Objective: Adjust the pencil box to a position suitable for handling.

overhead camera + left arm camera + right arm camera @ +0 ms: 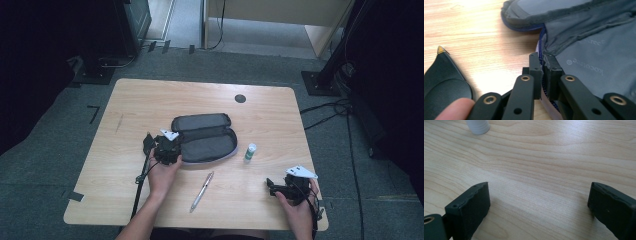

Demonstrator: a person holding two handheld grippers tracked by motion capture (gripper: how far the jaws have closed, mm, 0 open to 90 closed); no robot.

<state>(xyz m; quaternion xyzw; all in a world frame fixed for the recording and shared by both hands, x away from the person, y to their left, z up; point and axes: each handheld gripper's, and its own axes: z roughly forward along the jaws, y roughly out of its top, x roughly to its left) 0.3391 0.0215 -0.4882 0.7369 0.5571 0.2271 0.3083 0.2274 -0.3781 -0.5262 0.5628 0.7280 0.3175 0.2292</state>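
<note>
Two claws are at work over a pale wooden worktop [150,105], one in each of the person's hands. From above, a grey pencil case [206,137] lies open near the middle of the worktop, its two halves spread like a book. The left claw [172,152] sits at the case's left end, touching the rim of the nearer half, with the person's left hand [162,175] behind it. The right claw [272,184] rests well apart, near the front right corner, and the right hand [300,200] holds it low over the wood.

From above the left claw looks like a dark lump against the case. The left gripper view gives the detail: the left claw [543,65] is pressed together on the edge of the pencil case [586,47], pinching the fabric rim and the blue zip [541,37] between its tips. That view also shows faint lettering on the case lining and a fingertip [456,108] at the bottom left.

The right gripper view looks along the right claw [539,202], whose jaws stand spread wide with bare wood [544,157] between them and nothing held. At its top edge stands the base of a small white bottle [478,126]. From above that bottle [250,151] has a green label and stands just right of the case, and a silver pen [202,191] lies in front of the case, between the two hands.
</note>
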